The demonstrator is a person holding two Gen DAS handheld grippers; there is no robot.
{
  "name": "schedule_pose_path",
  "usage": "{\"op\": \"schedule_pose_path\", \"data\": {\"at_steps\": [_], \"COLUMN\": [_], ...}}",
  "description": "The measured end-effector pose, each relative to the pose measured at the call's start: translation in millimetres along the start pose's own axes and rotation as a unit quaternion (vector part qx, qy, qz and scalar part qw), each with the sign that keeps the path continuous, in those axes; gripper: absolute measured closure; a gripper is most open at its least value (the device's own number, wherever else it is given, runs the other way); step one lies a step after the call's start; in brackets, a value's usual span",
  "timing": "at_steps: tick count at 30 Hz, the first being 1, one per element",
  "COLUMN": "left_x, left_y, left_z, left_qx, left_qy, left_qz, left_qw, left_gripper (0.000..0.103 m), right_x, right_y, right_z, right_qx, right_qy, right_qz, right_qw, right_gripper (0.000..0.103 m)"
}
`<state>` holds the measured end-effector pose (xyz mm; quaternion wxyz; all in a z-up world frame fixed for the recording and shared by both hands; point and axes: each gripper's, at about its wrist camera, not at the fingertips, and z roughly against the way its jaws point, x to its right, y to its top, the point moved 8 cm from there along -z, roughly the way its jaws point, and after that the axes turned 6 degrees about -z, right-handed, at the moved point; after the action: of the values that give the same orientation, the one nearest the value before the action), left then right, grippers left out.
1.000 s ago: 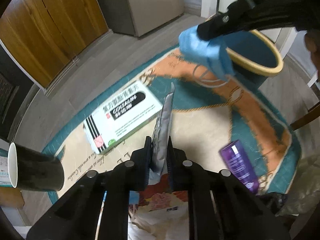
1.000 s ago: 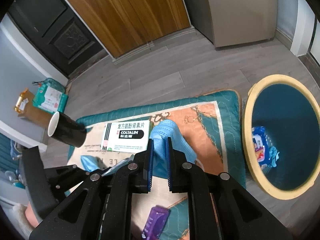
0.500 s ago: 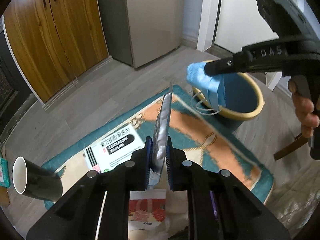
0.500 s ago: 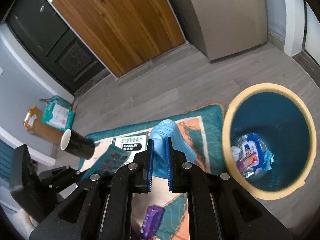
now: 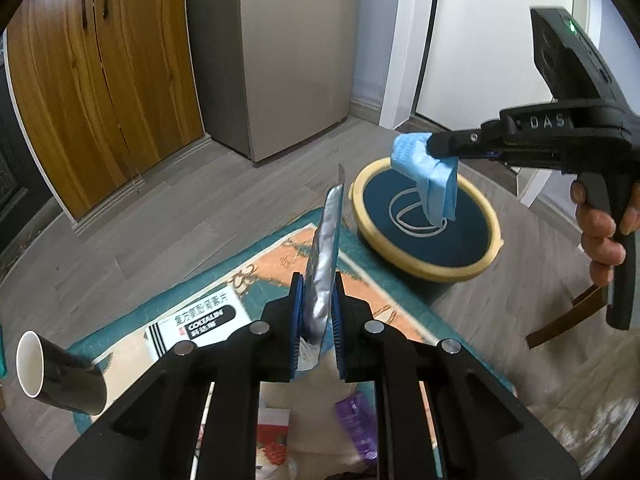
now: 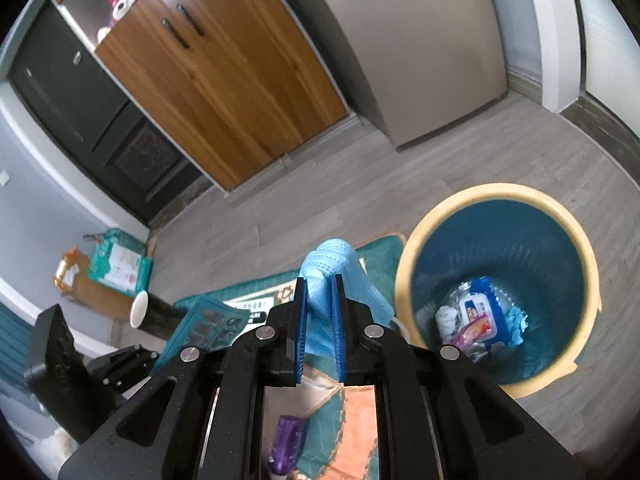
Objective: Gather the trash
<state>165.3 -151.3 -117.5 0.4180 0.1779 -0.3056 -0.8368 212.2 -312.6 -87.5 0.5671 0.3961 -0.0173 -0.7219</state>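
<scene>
My left gripper is shut on a flat silver-backed foil packet held edge-up in the air; it shows teal-faced in the right wrist view. My right gripper is shut on a blue face mask. In the left wrist view the mask hangs from the right gripper over the blue bin with a yellow rim. The bin holds several wrappers.
On the teal and orange rug lie a white Coltalin box, a purple packet and a red-printed packet. A black paper cup lies at the rug's left edge. Wooden cabinets and a fridge stand behind.
Both grippers have risen with their loads. The right gripper has carried the mask from above the rug to over the bin's opening. The rug items look smaller and farther below.
</scene>
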Motion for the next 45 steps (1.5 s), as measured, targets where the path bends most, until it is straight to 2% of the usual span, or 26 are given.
{"op": "schedule_pose_path", "data": {"at_steps": [8,17,22,25,26,29,31,32,36,45], "left_x": [13.0,13.4,2.2,-5.0,-7.6,-6.3,-2.1,0.0,11.2,19.2], "left_y": [13.4,8.3,-0.5,-2.0,-0.3,8.8,15.3,17.4,17.7,4.0], "left_z": [-0.9,-3.1,-0.7,3.7,7.4,20.5,28.9,31.5,29.5,9.3], "left_qx": [0.010,-0.017,-0.029,-0.026,-0.020,-0.001,0.012,0.016,0.009,-0.025], "left_qy": [-0.029,-0.034,-0.058,-0.078,-0.074,-0.041,-0.033,-0.029,-0.021,-0.015], "left_qz": [0.018,0.021,0.060,0.092,0.096,0.061,0.042,0.035,0.002,-0.010], "left_qw": [0.9993,0.9991,0.9961,0.9924,0.9924,0.9973,0.9985,0.9989,0.9997,0.9995], "left_gripper": [0.090,0.090,0.090,0.090,0.090,0.090,0.091,0.102,0.103,0.103], "right_x": [14.4,19.1,14.0,10.3,10.2,7.9,7.3,7.7,9.4,12.6], "right_y": [5.6,5.3,4.9,1.5,1.1,-0.7,-2.1,-2.4,-0.4,0.4], "right_z": [5.5,3.0,-1.1,-3.5,-4.1,-5.2,-5.8,-5.7,-2.9,-0.4], "right_qx": [0.007,0.001,-0.004,-0.007,-0.008,-0.010,-0.011,-0.011,-0.007,-0.006], "right_qy": [-0.002,-0.002,0.001,0.002,0.002,0.002,0.001,-0.001,-0.001,0.000], "right_qz": [-0.016,-0.015,-0.010,-0.004,-0.002,0.004,0.006,0.006,0.002,-0.004], "right_qw": [1.000,1.000,1.000,1.000,1.000,1.000,1.000,1.000,1.000,1.000], "right_gripper": [0.090,0.090,0.090,0.090,0.090,0.090,0.090,0.090,0.090,0.090]}}
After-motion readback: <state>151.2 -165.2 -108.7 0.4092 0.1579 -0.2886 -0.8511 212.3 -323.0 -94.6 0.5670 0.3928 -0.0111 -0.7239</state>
